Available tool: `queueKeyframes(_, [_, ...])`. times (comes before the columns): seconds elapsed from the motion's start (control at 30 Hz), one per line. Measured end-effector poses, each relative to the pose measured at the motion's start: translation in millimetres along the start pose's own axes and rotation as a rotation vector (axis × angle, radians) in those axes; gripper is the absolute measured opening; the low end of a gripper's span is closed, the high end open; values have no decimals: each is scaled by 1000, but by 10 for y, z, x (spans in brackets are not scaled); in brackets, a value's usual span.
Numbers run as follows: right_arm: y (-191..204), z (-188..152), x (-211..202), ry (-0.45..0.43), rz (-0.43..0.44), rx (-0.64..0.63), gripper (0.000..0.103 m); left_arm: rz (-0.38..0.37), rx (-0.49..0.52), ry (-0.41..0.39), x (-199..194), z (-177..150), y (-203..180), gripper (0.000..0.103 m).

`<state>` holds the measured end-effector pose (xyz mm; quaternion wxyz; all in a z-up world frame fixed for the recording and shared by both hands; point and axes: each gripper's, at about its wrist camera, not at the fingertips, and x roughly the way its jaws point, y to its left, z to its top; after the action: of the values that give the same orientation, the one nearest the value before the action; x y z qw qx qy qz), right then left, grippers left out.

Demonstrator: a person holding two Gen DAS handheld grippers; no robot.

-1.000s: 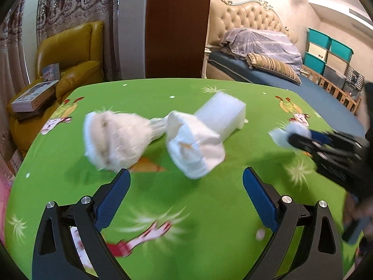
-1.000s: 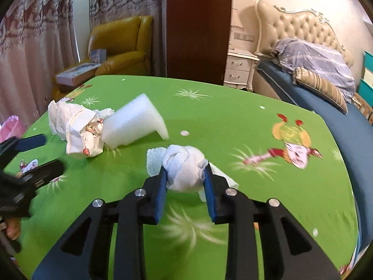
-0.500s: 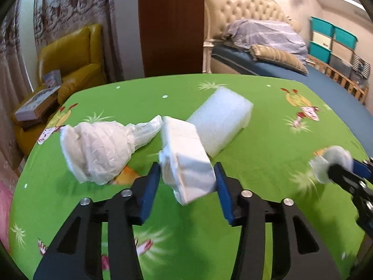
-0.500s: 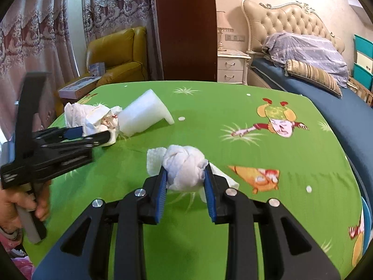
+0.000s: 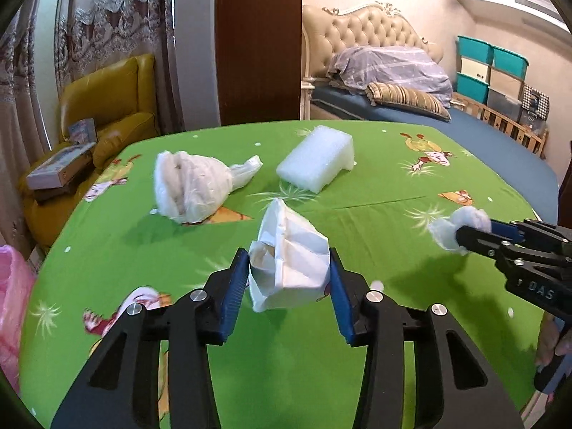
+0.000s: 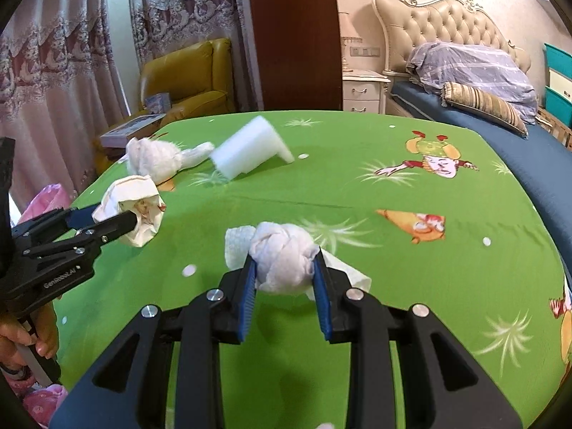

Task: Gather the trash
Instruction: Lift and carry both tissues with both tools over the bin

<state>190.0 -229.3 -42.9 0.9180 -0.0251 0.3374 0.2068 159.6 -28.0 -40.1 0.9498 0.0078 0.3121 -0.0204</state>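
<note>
My left gripper (image 5: 289, 286) is shut on a crumpled white paper wad (image 5: 291, 264) and holds it above the green tablecloth (image 5: 321, 357). It also shows in the right wrist view (image 6: 130, 211). My right gripper (image 6: 285, 280) is shut on a knotted white tissue ball (image 6: 284, 259), also seen at the right of the left wrist view (image 5: 461, 223). On the table lie a white plastic bag bundle (image 5: 193, 182) and a white foam block (image 5: 318, 159); both also show in the right wrist view, bundle (image 6: 153, 159) and block (image 6: 250, 153).
A pink bag (image 5: 12, 300) hangs at the table's left edge, also in the right wrist view (image 6: 46, 198). A yellow armchair (image 5: 103, 107) with boxes (image 5: 59, 169) stands behind left. A bed (image 5: 411, 96) stands behind right.
My left gripper closed on the paper wad and lifted it back off the table, away from the bag bundle and foam block. My right gripper kept hold of the tissue ball.
</note>
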Motion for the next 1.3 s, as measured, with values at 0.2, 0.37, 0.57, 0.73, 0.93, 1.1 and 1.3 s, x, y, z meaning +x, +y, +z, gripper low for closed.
queueKeyframes(0.2, [162, -60, -31, 9, 24, -23, 28, -4, 17, -11, -174, -145, 61, 31])
queueKeyframes(0.37, [283, -114, -11, 25, 47, -39, 28, -14, 18, 8, -229, -235, 123, 31])
queueKeyframes(0.57, [351, -127, 20, 36, 61, -44, 28, -32, 26, 38, -196, -250, 134, 31])
queueKeyframes(0.73, [312, -128, 6, 35, 57, -34, 28, -60, 13, 83, -100, -297, 113, 32])
queueKeyframes(0.93, [294, -164, -26, 39, 53, -28, 28, -84, 10, 123, -31, -371, 88, 31])
queueKeyframes(1.1, [358, -176, -50, 44, 52, -39, 28, -90, 24, 100, -72, -403, 87, 31])
queueKeyframes(1.3, [532, -151, -64, 42, 64, -76, 28, -72, 12, 58, -200, -404, 187, 31])
